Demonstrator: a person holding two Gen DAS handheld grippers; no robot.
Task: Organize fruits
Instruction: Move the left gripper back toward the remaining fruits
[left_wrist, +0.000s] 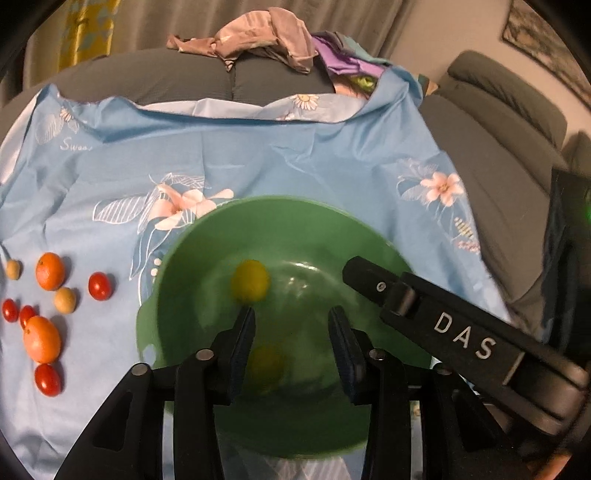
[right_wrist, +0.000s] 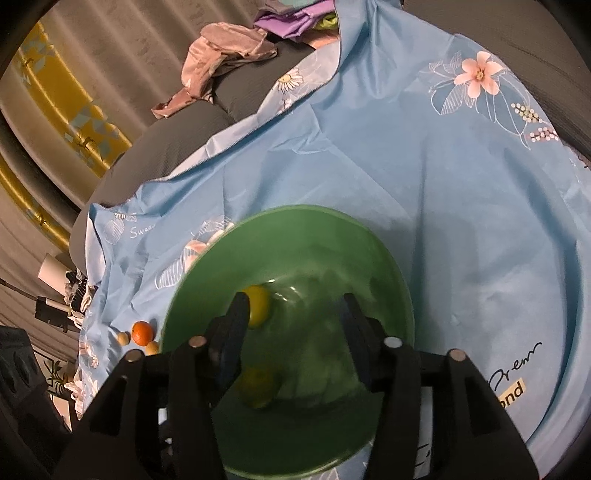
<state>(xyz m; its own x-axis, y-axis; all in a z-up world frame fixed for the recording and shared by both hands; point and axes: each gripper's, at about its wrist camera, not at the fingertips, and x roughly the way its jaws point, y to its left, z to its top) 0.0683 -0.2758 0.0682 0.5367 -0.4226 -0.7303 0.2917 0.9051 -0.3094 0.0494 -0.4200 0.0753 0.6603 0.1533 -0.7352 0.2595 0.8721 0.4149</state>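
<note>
A green bowl (left_wrist: 295, 221) sits on the blue floral cloth; it also shows in the right wrist view (right_wrist: 295, 221). Two yellow fruits lie in it: one toward the far side (left_wrist: 250, 280) (right_wrist: 258, 304), one nearer, blurred (left_wrist: 266, 363) (right_wrist: 256, 386). My left gripper (left_wrist: 291, 321) is open and empty above the bowl. My right gripper (right_wrist: 295, 308) is open and empty above the bowl too; its body (left_wrist: 461, 332) reaches in from the right in the left wrist view. Left of the bowl lie two oranges (left_wrist: 50, 270) (left_wrist: 41, 338), several red tomatoes (left_wrist: 100, 285) and beige fruits (left_wrist: 65, 300).
The blue cloth (left_wrist: 277, 158) covers a grey sofa (left_wrist: 498, 155). Crumpled clothes (left_wrist: 258, 37) lie on the sofa back. Curtains hang behind. In the right wrist view an orange (right_wrist: 143, 331) and beige fruits (right_wrist: 152, 347) lie left of the bowl, with clutter at the far left.
</note>
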